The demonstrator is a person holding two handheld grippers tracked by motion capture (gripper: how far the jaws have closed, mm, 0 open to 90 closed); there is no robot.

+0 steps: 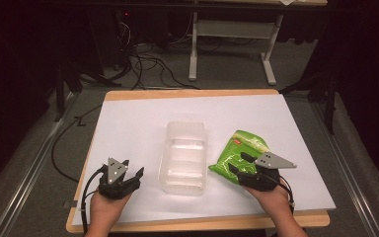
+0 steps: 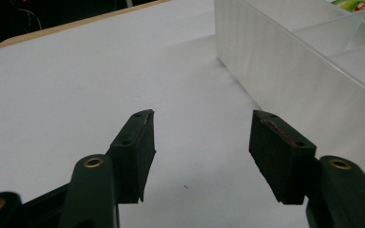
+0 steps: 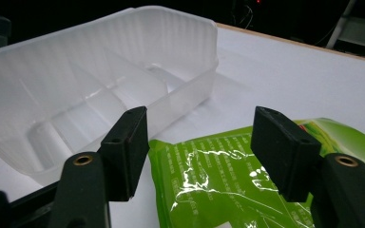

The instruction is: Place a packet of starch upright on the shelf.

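- White table point(image 1: 143, 118): carries all items.
- Clear divided tray point(image 1: 183, 155): centre.
- Green packet point(image 1: 237, 153): flat, just right of tray.
- Right gripper point(image 1: 241, 167): jaws apart over packet's near end, not clamped.
- Left gripper point(image 1: 128, 174): near left, jaws apart, empty.

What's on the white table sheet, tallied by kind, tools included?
Clear plastic divided tray: 1
Shiny green snack bag: 1
Black two-jaw tools: 2, the left tool open over bare sheet, the right tool open at the bag's near end
Total: 4
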